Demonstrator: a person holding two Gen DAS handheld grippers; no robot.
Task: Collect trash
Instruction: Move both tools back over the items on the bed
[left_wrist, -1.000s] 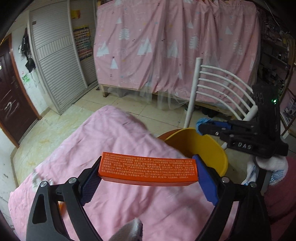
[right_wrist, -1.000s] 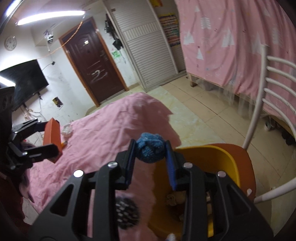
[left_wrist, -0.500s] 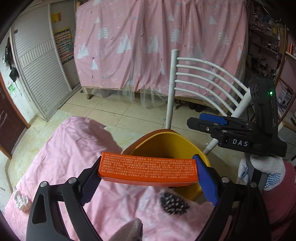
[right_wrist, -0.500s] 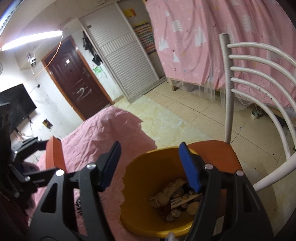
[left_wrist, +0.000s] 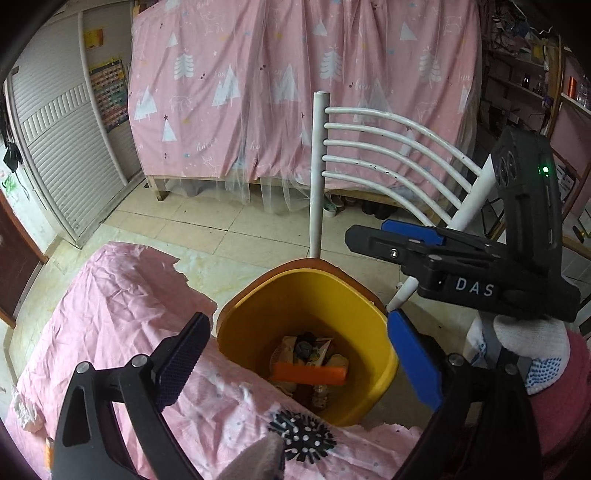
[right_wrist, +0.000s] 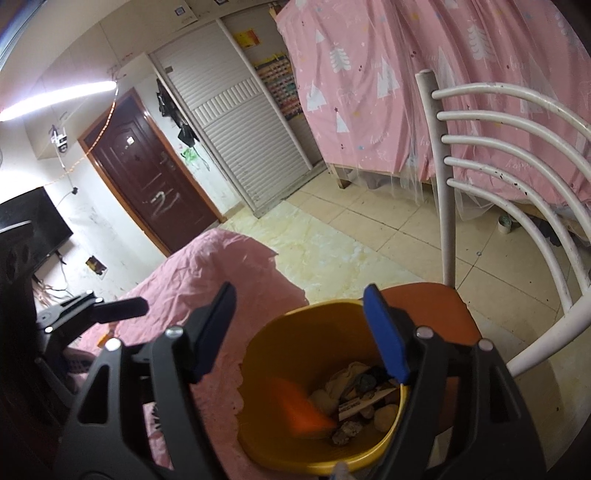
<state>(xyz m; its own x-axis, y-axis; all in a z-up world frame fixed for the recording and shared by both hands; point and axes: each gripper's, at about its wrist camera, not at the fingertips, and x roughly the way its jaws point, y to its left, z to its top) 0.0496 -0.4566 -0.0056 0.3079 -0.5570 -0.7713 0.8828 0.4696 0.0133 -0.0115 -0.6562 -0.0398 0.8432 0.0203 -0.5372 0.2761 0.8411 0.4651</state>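
With the orange box (left_wrist: 308, 372) now released from the left gripper (left_wrist: 295, 354) and lying in the yellow bin (left_wrist: 369, 325), both it and the right gripper (right_wrist: 299, 332) are being opened, empty, so further trash is being awaited.

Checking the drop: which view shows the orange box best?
Left wrist. The orange box lies sharp inside the yellow bin, on the other trash, seen between the open jaws. Right wrist shows it only as an orange motion blur in the bin.
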